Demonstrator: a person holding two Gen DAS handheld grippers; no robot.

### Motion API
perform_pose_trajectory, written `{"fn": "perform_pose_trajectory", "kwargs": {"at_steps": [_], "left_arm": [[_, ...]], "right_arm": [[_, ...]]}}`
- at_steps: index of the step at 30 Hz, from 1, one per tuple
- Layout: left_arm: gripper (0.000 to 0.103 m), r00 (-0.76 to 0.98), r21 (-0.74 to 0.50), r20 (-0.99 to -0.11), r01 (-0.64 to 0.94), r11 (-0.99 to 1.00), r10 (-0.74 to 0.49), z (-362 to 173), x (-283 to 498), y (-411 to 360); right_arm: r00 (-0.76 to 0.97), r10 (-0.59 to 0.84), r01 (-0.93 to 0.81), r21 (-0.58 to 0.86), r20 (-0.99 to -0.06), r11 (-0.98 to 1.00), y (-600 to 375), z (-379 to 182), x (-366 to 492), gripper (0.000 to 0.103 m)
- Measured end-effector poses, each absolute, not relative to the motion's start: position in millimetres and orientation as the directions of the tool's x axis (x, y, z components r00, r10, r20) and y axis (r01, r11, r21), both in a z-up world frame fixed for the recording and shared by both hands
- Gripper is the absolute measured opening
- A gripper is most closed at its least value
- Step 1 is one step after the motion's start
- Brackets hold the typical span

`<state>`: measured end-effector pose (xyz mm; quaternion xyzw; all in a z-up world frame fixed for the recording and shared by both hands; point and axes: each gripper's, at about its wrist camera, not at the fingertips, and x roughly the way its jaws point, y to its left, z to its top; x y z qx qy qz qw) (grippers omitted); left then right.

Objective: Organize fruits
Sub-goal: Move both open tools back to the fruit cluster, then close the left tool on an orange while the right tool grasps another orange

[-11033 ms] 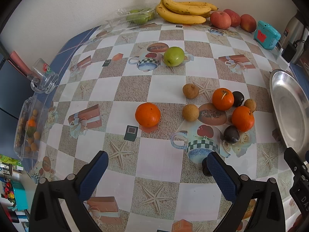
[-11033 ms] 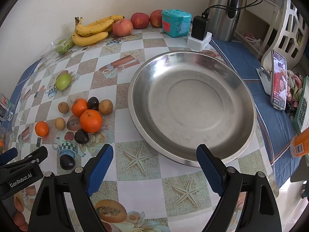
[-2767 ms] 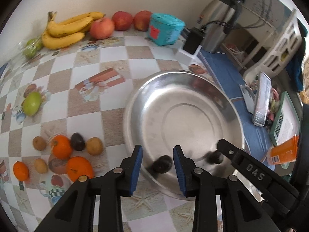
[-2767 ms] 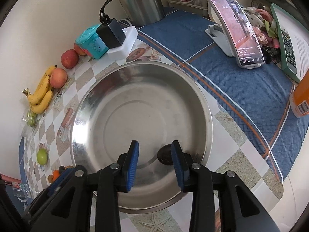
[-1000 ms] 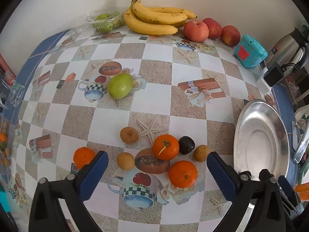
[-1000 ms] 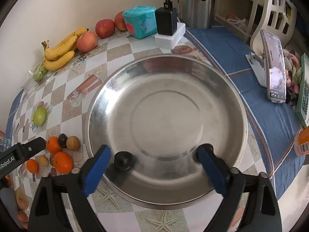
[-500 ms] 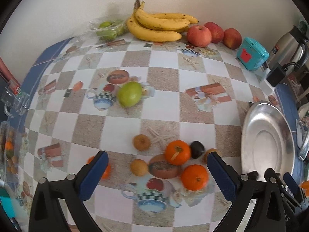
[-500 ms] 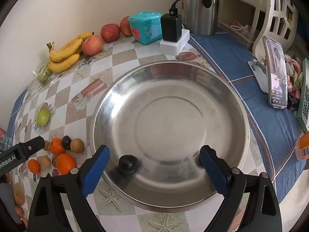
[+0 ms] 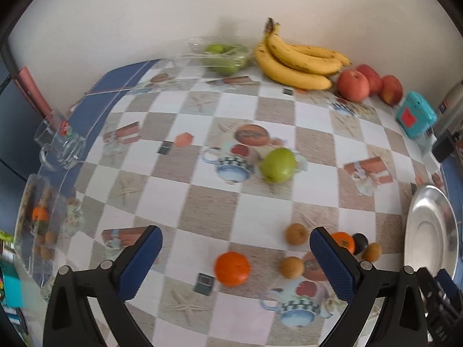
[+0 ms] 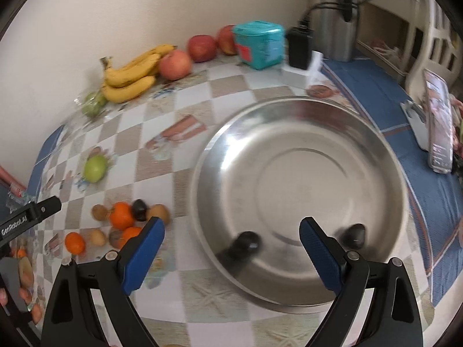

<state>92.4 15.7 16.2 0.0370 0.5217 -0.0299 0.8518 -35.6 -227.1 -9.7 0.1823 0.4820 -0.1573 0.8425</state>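
Sorting just begun, by the look of it. Two dark fruits are seen in the steel basin (image 10: 301, 121): one (image 10: 246, 241) near its front-left wall, the other (image 10: 353, 233) front-right, partly behind a finger of the right gripper (image 10: 231, 245). Rest of basin bare.

Left gripper (image 9: 235, 256) is held above the tablecloth (image 9: 202, 202), jaws spread wide, nothing between them. Right gripper hangs over basin's near rim, jaws likewise wide apart, empty.

Still out on the cloth: a lone orange (image 9: 232, 269) between the left jaws; cluster nearby w/ brown round fruits (image 9: 295, 233), another orange (image 9: 344, 241), one dark fruit (image 9: 360, 243); green apple (image 9: 277, 164) further back. Bananas (image 9: 301, 60) and red apples (image 9: 353, 86) along the wall, untouched.

Est. most of the job left; lone orange judged the likely next pick.
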Motion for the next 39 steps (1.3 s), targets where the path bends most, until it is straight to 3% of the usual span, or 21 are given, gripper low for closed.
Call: {"fn": "perform_pose_trajectory", "kwargs": {"at_steps": [12, 23, 31, 34, 39], "left_arm": [[0.103, 0.459, -0.020, -0.888, -0.041, 0.999, 0.001, 23, 100, 72], [0.103, 0.380, -0.050, -0.924, -0.020, 0.999, -0.039, 3, 105, 61], [0.103, 0.226, -0.096, -0.970, -0.008, 0.995, -0.092, -41, 106, 40], [0.102, 0.190, -0.086, -0.978, -0.001, 0.996, -0.084, -53, 106, 32], [0.090, 0.172, -0.095, -0.981, -0.011, 0.995, -0.092, -59, 106, 28]], "right_arm": [[0.464, 0.043, 0.249, 0.177, -0.885, 0.952, -152, -19, 2, 0.095], [0.339, 0.035, 0.303, 0.144, -0.940, 0.942, -137, -46, 16, 0.094], [0.305, 0.028, 0.349, 0.139, -0.952, 0.927, -142, -59, 26, 0.095], [0.298, 0.032, 0.351, 0.141, -0.954, 0.926, -141, -62, 29, 0.094], [0.283, 0.021, 0.352, 0.124, -0.959, 0.928, -140, -67, 31, 0.094]]}}
